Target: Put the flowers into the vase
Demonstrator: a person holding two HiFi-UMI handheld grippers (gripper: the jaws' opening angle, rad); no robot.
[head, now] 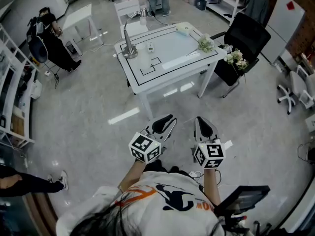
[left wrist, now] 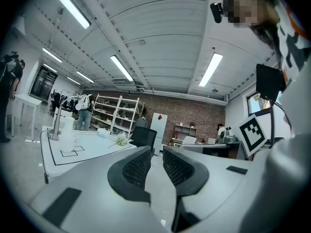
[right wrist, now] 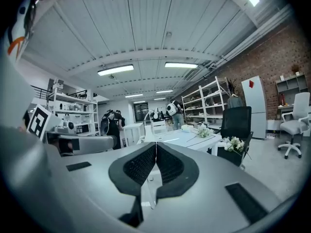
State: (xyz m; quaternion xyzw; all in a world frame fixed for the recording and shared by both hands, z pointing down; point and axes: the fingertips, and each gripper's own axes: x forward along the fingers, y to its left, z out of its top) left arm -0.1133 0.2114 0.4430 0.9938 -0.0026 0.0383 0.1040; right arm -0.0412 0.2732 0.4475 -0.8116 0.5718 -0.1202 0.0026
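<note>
A white table (head: 147,77) with black outlines stands a few steps ahead. A tall silver vase (head: 129,47) is on its left side. One bunch of pale flowers (head: 205,44) lies on the table's right corner, and another bunch (head: 236,58) rests on the black chair (head: 246,33) beside it. I hold both grippers low and well short of the table. My left gripper (head: 167,124) has its jaws a little apart with nothing between them (left wrist: 156,166). My right gripper (head: 204,127) is shut and empty (right wrist: 155,161). The right gripper view shows the table's flowers (right wrist: 202,131) and the chair's flowers (right wrist: 236,143).
A small white bottle (head: 150,46) and a pale box (head: 182,29) also sit on the table. White side tables (head: 83,14) stand behind, shelving (head: 15,97) lines the left, office chairs (head: 295,90) are at the right. People stand at the far left and back.
</note>
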